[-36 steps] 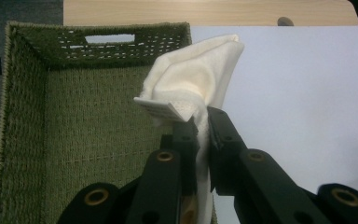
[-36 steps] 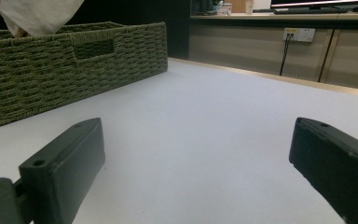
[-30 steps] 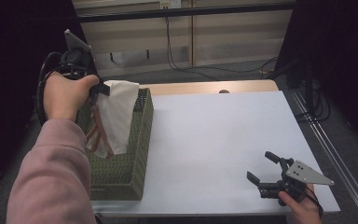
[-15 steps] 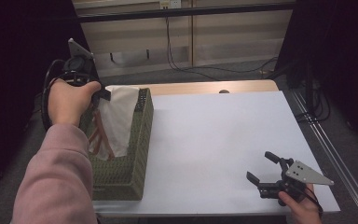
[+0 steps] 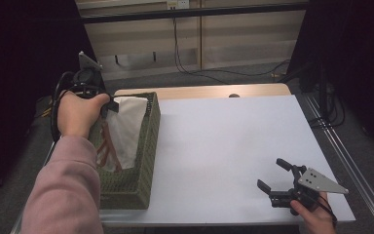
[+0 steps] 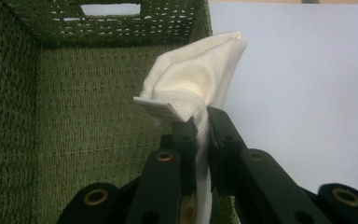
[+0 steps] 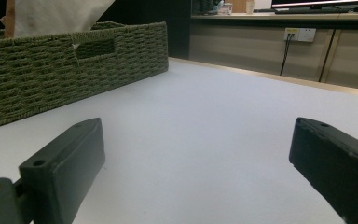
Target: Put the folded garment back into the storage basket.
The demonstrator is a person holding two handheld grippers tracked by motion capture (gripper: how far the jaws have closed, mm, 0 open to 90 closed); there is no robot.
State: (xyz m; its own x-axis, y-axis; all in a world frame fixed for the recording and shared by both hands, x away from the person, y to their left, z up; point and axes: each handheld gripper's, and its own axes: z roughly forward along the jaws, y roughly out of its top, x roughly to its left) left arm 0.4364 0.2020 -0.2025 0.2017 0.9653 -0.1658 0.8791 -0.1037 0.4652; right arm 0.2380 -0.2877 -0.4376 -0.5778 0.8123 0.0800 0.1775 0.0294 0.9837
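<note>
1. Between the jaws of the left gripper (image 6: pixel 203 126): a cream cloth (image 6: pixel 200 74) is clamped tight at a bunched fold beside its sewn label. The hold takes in only a small pinch of fabric, so a tug could pull the fold free.

2. Directly below that gripper: the rest of the cloth hangs down into the green woven basket (image 5: pixel 148 146), with its lower part lying against the inside. Risk: if the jaws part while the gripper is this high, the top fold may flop outward instead of settling inside.

3. Just to the gripper's side toward the open surface: the basket's long wall. The upper fold stands above that rim, judged likely to drape over it, or to catch on the coarse weave, if lowered off-centre.

4. Beneath and around: the basket sits at the near left edge of the white surface (image 5: pixel 233 146). A snagged cloth dragged sideways could shift or tip it toward that edge.

5. Well apart, across the surface: the right gripper (image 5: pixel 273 179) rests low with jaws wide and nothing between them. It offers no steadying of the basket from there.
</note>
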